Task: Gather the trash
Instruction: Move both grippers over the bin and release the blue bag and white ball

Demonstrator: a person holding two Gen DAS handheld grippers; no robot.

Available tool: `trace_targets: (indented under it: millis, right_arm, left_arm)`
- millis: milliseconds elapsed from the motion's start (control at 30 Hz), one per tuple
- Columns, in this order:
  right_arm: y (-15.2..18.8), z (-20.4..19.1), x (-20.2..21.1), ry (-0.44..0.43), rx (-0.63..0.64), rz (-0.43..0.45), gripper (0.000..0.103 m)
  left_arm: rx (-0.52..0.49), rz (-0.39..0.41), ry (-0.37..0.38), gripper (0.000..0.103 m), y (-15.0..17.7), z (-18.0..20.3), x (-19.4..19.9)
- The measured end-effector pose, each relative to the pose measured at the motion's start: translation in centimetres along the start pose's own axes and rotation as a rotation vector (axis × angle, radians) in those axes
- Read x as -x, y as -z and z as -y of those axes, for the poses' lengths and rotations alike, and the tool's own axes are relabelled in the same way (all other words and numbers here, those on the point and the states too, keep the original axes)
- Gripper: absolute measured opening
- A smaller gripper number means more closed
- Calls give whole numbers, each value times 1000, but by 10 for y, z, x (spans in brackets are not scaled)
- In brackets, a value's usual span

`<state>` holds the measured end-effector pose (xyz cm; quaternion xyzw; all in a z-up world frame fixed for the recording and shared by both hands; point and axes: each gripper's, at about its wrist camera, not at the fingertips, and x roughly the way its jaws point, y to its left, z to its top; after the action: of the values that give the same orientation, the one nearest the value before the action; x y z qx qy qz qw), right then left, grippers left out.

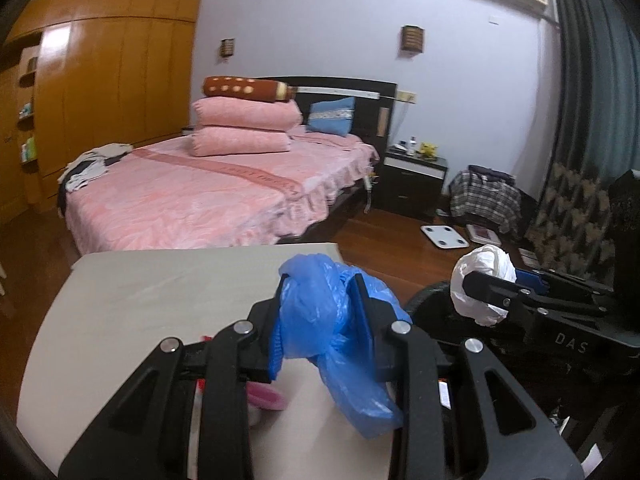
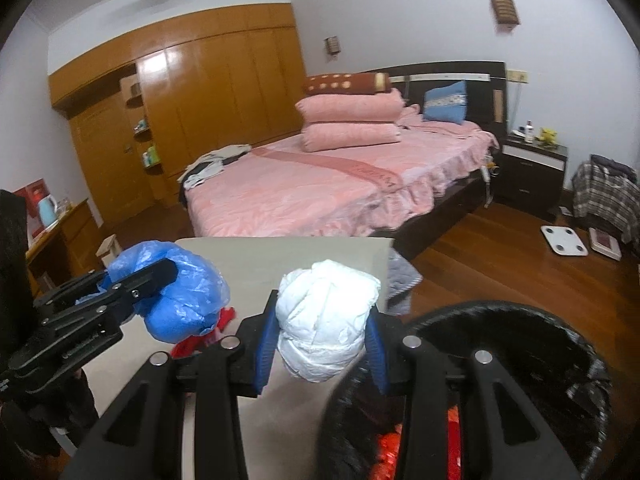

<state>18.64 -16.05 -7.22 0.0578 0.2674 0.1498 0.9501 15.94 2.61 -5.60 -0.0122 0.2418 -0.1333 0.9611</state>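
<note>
My left gripper (image 1: 320, 284) is shut on a crumpled blue plastic bag (image 1: 320, 312) held above the pale table (image 1: 140, 292); the bag's tail hangs down between the fingers. In the right wrist view the same blue plastic bag (image 2: 180, 292) and left gripper (image 2: 168, 270) show at the left. My right gripper (image 2: 324, 308) is shut on a crumpled white wad (image 2: 328, 320), also visible in the left wrist view as the white wad (image 1: 482, 276). A black-lined trash bin (image 2: 540, 352) sits low at the right, with red trash (image 2: 386, 452) inside.
Red scraps (image 2: 200, 340) and a pink item (image 1: 264, 398) lie on the table. Beyond it stand a pink bed (image 2: 320, 184), a wooden wardrobe (image 2: 208, 92) and a dark nightstand (image 2: 532, 168). A white scale (image 2: 564, 240) lies on the wooden floor.
</note>
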Motion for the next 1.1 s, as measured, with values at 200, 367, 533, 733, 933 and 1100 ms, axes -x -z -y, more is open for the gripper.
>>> trace_targets:
  millis: [200,367,533,733,933,1100]
  right_arm:
    - [10,35,27,73,-35,12,39]
    - [15,58,42,127,-61,21,39]
    - [22,81,52,173,-83,19,39]
    - [33,107,62,218,-114,10,39]
    - [43,130,67,255,-145,-2,41]
    - [49,143,68,292,-166,-16,53]
  left_arm:
    - [-33,-10,64,29,5,36,-5]
    - [-46,-22,114,29,8,60,-14]
    - [-74,-37,165,29,13,89,-27]
    - [-110,-64,222,29,24,119,-42]
    - [-128,-91,264,31,32,140,-57]
    - [-133,-113,300,64,36,149,-65]
